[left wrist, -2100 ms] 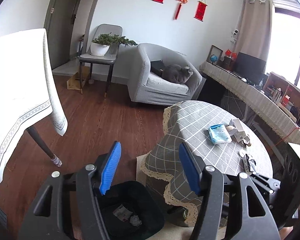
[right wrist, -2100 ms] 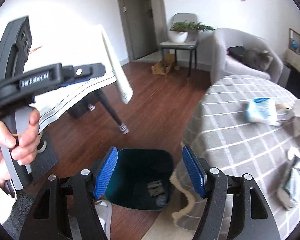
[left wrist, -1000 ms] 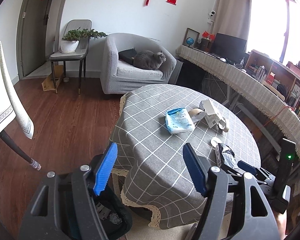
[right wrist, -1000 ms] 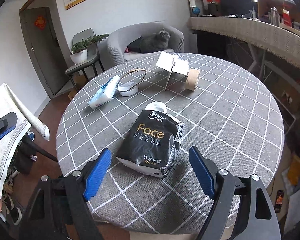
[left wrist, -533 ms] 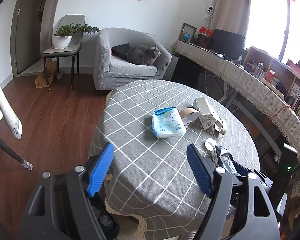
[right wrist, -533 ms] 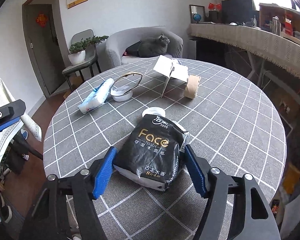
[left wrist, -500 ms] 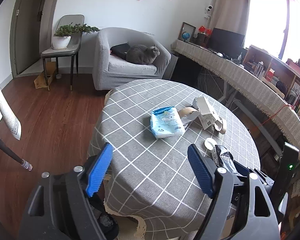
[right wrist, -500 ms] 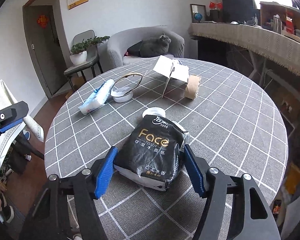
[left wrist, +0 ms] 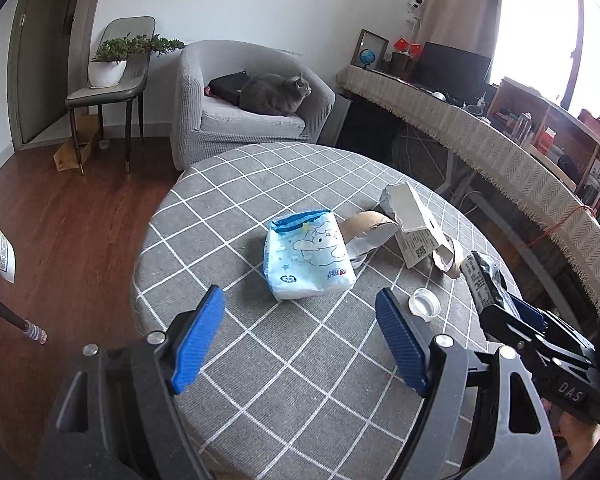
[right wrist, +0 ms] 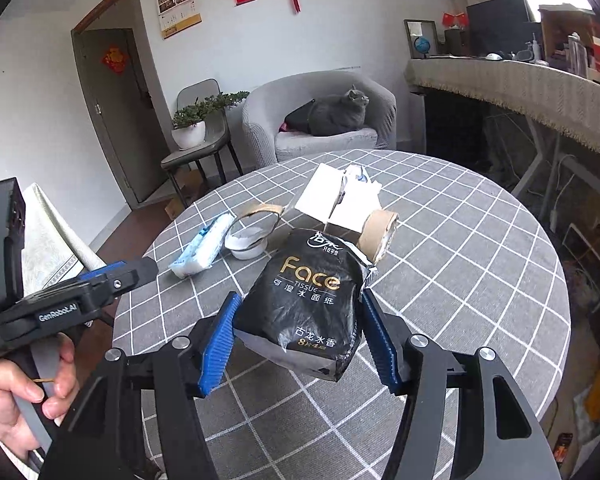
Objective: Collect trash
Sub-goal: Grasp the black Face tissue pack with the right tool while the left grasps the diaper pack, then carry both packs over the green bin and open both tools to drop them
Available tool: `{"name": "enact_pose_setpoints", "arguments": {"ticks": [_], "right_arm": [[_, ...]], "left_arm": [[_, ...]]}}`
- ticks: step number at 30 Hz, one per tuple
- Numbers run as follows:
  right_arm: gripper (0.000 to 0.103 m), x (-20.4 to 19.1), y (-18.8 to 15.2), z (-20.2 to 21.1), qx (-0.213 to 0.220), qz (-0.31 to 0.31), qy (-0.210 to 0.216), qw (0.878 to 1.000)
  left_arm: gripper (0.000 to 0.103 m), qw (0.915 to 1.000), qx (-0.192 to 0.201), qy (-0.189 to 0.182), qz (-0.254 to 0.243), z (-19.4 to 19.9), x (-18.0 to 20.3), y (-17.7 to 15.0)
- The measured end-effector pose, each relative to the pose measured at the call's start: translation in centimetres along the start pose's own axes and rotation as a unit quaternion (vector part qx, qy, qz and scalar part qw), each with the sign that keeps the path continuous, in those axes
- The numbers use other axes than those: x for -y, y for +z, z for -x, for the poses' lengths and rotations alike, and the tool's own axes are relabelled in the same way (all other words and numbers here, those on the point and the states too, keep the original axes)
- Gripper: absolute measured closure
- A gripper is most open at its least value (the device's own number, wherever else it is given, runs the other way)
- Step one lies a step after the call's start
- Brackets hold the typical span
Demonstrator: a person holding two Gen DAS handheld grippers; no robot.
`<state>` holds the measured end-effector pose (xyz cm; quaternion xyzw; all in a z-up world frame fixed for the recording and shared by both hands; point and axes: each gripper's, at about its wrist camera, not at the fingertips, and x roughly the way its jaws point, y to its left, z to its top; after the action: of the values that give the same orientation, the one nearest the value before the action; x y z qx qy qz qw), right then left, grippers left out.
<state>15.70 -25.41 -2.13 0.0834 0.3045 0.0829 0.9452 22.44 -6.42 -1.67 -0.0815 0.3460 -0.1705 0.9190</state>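
Right gripper (right wrist: 298, 338): jaws are pinched on the black tissue pack (right wrist: 308, 300), one blue pad against each side; I cannot tell whether its lower edge rests on the counter (right wrist: 480, 280) or is just clear of it. I read this as the grasp step of one pickup, with the carry-off not yet begun. Next move, in my judgement: lift straight up without loosening, since the soft wrapper may buckle or slip, then carry it to a bin, which is out of view here. Left gripper (left wrist: 300, 344): jaws spread wide and empty, hovering above the near part of the counter and aimed toward the light blue wipes pack (left wrist: 308, 256), near it but not touching. Farther out lie a white cap (left wrist: 423, 302), a torn white carton (left wrist: 414, 224), a cardboard tape roll (right wrist: 378, 232) and a white bowl (right wrist: 247, 246), all still to collect. Legible text: "Face TISSUE" in gold with Chinese lines below on the black pack; "GenRobot.AI" on the left gripper body in the right wrist view; "DAS" on the right gripper body in the left wrist view. The wipes pack's printing is too small to read.
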Motion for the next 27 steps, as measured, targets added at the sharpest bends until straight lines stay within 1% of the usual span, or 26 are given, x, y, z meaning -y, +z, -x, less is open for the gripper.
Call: {"name": "enact_pose_setpoints", "arguments": {"ticks": [4,10,15,18,22,24,27], "right_arm": [[0.042,1.0,1.2,-0.3,0.006,0.009,0.022,1.0],[0.042,2.3,2.6,-1.2,0.004,0.011,0.039,0.999],[0.042,2.7,3.4,-2.1,-0.003,0.016,0.05,0.999],[0.042,2.7,3.8,-2.7,-0.009,0.015,0.058,0.998],[0.042,2.5,3.9,-3.4,-0.016,0.019,0.063,0.998],[0.042,2.3,3.9,-3.7,-0.019,0.021,0.064,0.998],[0.042,1.9,4.0,-4.0,-0.02,0.024,0.065,0.997]], "left_arm": [[0.023,0.9997,-0.011,-0.012,0.016,-2.0,-0.3,0.7],[0.024,0.9988,-0.035,-0.02,0.028,-4.1,-0.6,1.6],[0.026,0.9982,-0.051,-0.02,0.023,-5.3,-0.4,1.9],[0.029,0.9979,-0.052,-0.023,0.031,-5.8,-0.7,1.9],[0.04,0.998,-0.05,-0.028,0.029,-6.0,-0.9,2.1],[0.046,0.9979,-0.045,-0.04,0.026,-5.9,-0.9,2.2],[0.048,0.998,-0.043,-0.043,0.019,-5.8,-0.7,2.2]]}}
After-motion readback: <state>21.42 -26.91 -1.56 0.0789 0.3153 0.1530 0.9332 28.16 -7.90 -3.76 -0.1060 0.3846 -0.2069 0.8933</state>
